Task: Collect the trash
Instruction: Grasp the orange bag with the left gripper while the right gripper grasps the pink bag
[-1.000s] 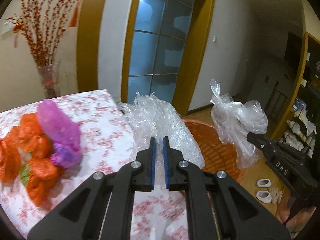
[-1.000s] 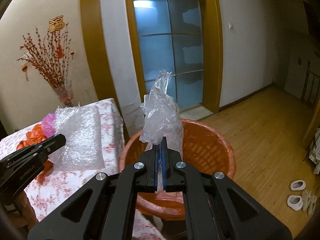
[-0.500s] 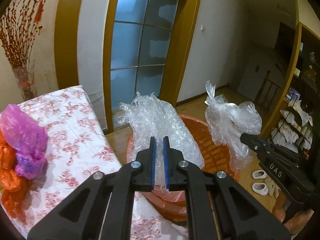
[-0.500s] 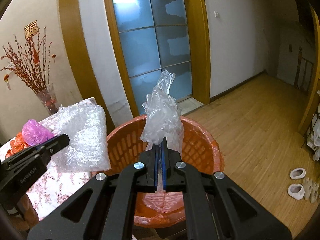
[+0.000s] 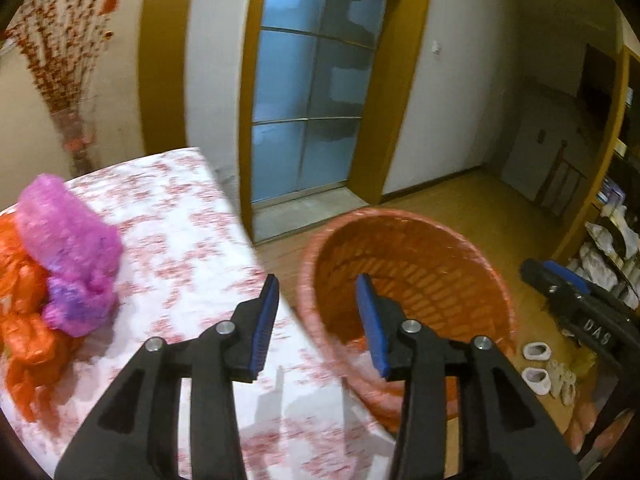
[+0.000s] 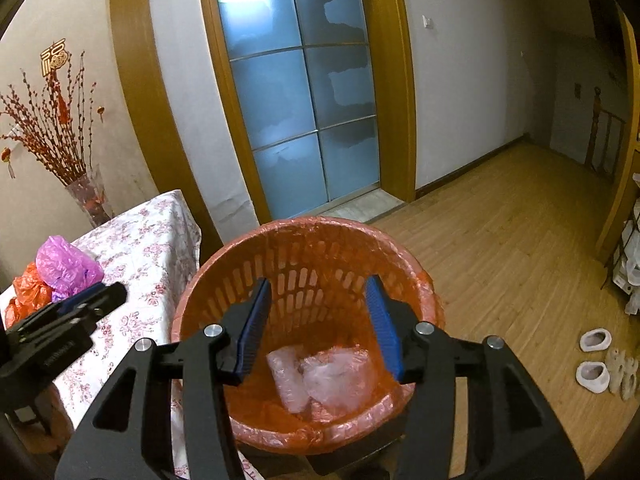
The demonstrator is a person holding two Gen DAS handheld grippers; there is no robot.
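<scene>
Both claws hung over an orange basket (image 6: 308, 280) as their jaws were opening, w/ nothing between either pair. The right claw (image 6: 318, 322) sat directly above the basket's mouth; two clear plastic wads (image 6: 320, 380) lay on the liner at the bottom, below and just ahead of its tips. The left claw (image 5: 316, 320) straddled the line between the basket's near rim and the corner of a flowered table (image 5: 180, 240), w/ its left finger over the cloth and its right finger over the basket. More trash waited on that table: a pink bag (image 5: 68, 248) atop orange bags (image 5: 24, 320), well to the left of the left claw. Judged from here, the release looked nearly done; doing it well meant letting the jaws spread fully, then lifting clear before swinging, so no finger snagged the thin liner at the rim. The table edge lay just beside the basket, leaving little gap there; open wood floor stretched to the right, w/ slippers (image 6: 592, 356) far off.
</scene>
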